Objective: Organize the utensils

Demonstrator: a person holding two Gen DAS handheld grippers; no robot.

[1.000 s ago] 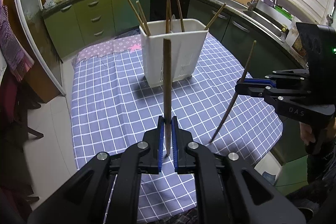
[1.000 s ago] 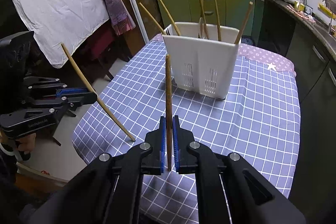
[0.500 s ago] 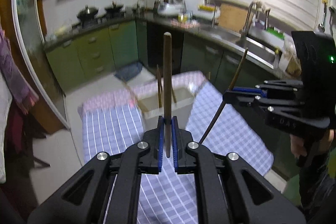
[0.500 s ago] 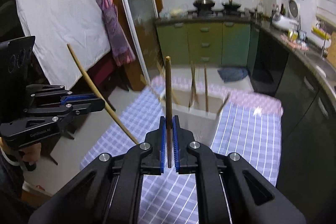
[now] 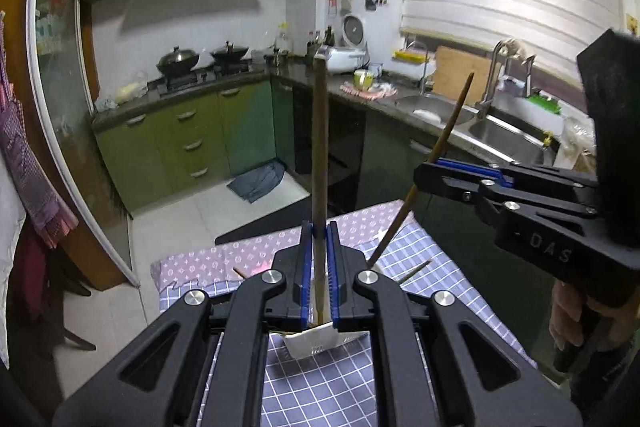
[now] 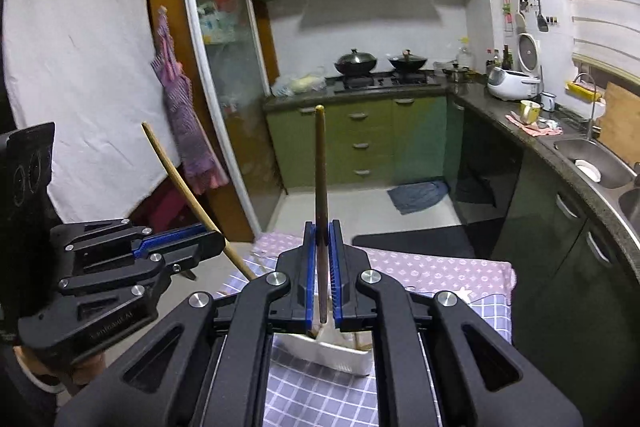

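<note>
Holder (image 6: 340, 357): one, white plastic, on the checked tablecloth (image 6: 320, 399), largely hidden beneath both grippers. Contents: chopstick ends only; right wrist view shows two or so inside the near wall, left wrist view shows two tips (image 5: 416, 269) poking out either side of it. Full count cannot be told.

Grippers: two. Left gripper (image 5: 320, 263) above the holder, jaws clamped on one dark chopstick (image 5: 320, 147) standing upright. Right gripper (image 6: 322, 263) also above the holder, jaws clamped on one upright chopstick (image 6: 320, 179).

Chopsticks held: two, one per gripper, both lower ends just above the holder.

View differences: left wrist view shows the right gripper (image 5: 424, 175) from the side, its chopstick (image 5: 436, 151) slanted, and the holder's perforated corner (image 5: 316, 341). Right wrist view shows the left gripper (image 6: 212, 241) from the side with its pale chopstick (image 6: 180, 183) slanted, and the holder's rim and inner divider.
</note>
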